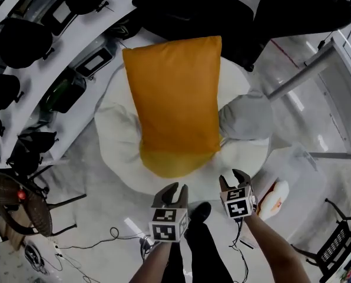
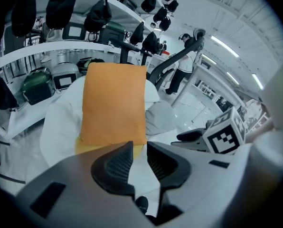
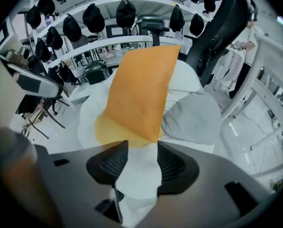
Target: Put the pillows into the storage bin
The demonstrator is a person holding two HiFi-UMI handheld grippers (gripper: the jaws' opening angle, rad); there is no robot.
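your left gripper (image 1: 178,186) and right gripper (image 1: 232,177) hang side by side at the near edge of a round white heap (image 1: 116,134), both pointing down toward it. in the left gripper view the left gripper's jaws stand a narrow slit apart with nothing between them, only white fabric far below. in the right gripper view the right gripper's jaws stand clearly wider, also with nothing caught between the pads.

the orange pillow (image 1: 175,93) lies lengthwise across the middle of the white heap, its near end resting on a yellow pillow (image 1: 169,164) that shows below it as a curved strip. a grey pillow (image 1: 246,117) sits just beside the orange one, on your right, touching its edge. all 3 rest on top of the white heap, not down inside anything. you cannot tell from these views whether that rumpled white mass is the storage bin itself, a cover or more bedding; no rim or wall shows.

a small white and peach soft thing (image 1: 274,198) lies on the floor just right of the right gripper. a black wire crate (image 1: 335,246) stands at the lower right; its contents cannot be made out. curved white shelves (image 1: 40,81) on your left hold black bags and dark cases.
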